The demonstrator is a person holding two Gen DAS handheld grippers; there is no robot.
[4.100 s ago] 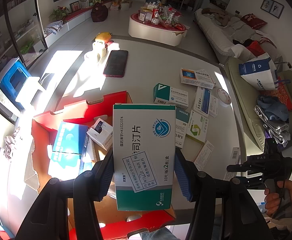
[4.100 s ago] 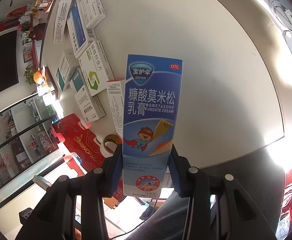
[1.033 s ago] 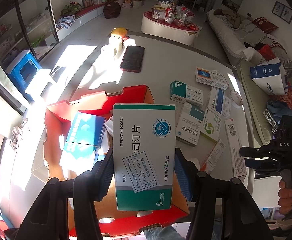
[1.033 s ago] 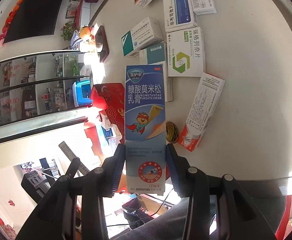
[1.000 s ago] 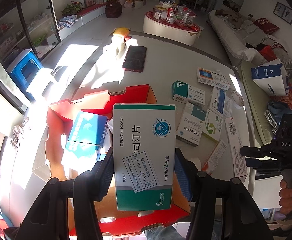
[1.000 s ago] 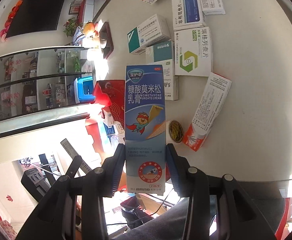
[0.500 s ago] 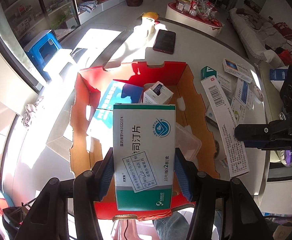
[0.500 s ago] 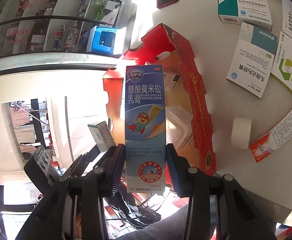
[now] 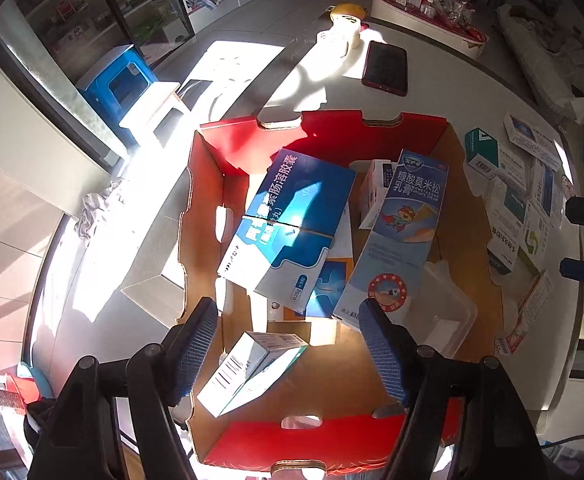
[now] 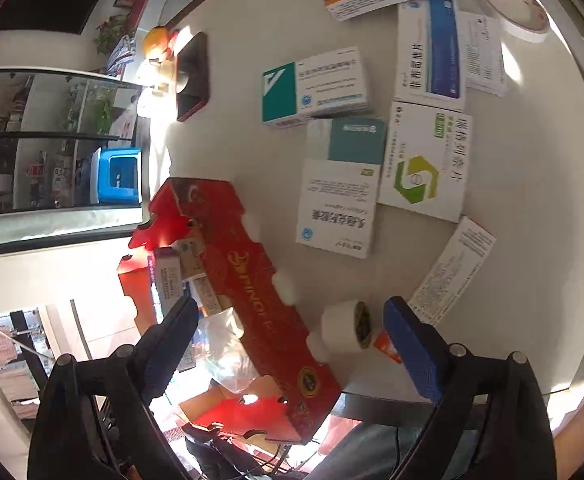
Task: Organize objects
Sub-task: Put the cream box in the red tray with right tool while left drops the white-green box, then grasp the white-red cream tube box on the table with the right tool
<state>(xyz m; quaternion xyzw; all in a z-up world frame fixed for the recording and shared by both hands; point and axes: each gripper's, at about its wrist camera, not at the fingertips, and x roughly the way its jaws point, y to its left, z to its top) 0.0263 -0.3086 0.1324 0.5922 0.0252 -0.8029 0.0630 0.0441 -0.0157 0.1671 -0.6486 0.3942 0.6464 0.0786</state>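
A red cardboard box (image 9: 332, 136) with brown inside walls sits at the desk's (image 10: 251, 80) edge, holding flat medicine cartons: a large blue-and-white carton (image 9: 292, 220), a tall blue cream carton (image 9: 408, 224) leaning beside it, and a white-and-green carton (image 9: 251, 364) tipped below the left claw (image 9: 292, 344). Both claws have just been opening; nothing is between their pads. The right claw (image 10: 292, 344) hangs over the box's rim and a white tape roll (image 10: 344, 328). More cartons (image 10: 340, 196) lie flat on the desk, probably light, stiff and crushable; best gripped across their narrow sides.

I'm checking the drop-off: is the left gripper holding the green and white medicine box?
No, the left gripper stands open, and the green and white medicine box lies free in the red cardboard box.
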